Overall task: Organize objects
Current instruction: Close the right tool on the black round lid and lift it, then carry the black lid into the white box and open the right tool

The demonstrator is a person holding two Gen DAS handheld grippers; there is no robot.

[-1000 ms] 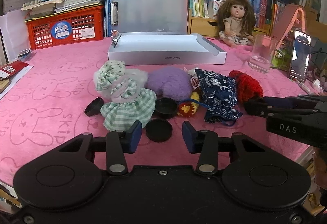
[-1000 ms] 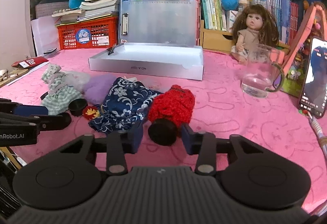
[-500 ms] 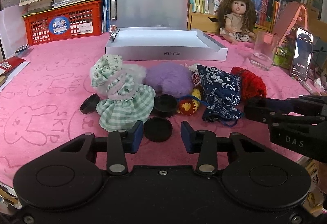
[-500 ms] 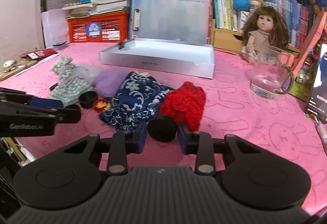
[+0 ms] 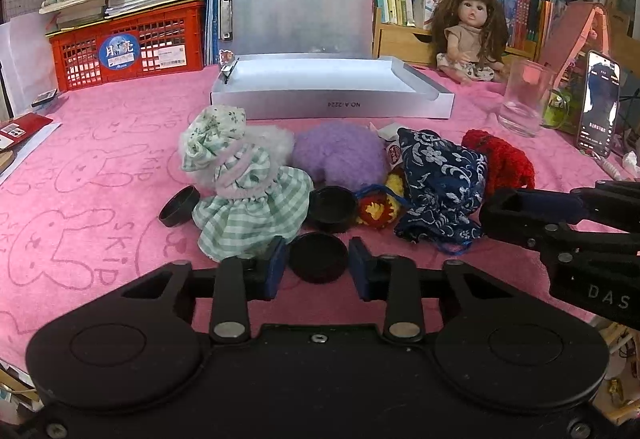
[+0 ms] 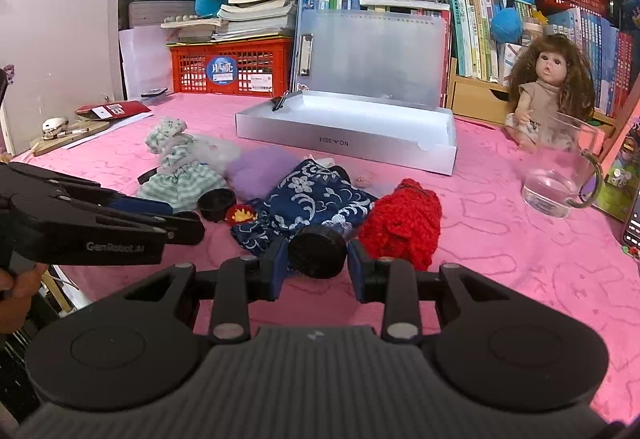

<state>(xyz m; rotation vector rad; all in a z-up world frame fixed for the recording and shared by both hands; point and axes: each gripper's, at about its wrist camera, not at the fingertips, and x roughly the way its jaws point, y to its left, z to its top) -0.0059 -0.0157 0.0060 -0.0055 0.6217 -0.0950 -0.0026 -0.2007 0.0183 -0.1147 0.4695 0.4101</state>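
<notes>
A pile of small things lies on the pink cloth: a green checked doll, a purple plush, a blue floral pouch, a red knitted piece, and several black round lids. My left gripper is open around a black lid lying on the cloth; small gaps show on both sides. My right gripper is shut on another black lid and holds it just above the cloth, in front of the pouch. An open silver box stands behind the pile.
A glass mug and a phone stand at the right. A brown-haired doll, a red crate with books, and bookshelves line the back. A red booklet lies at the left.
My right gripper has closed on its black lid and lifted it slightly. My left gripper has narrowed a little around the other lid and stayed in place.
</notes>
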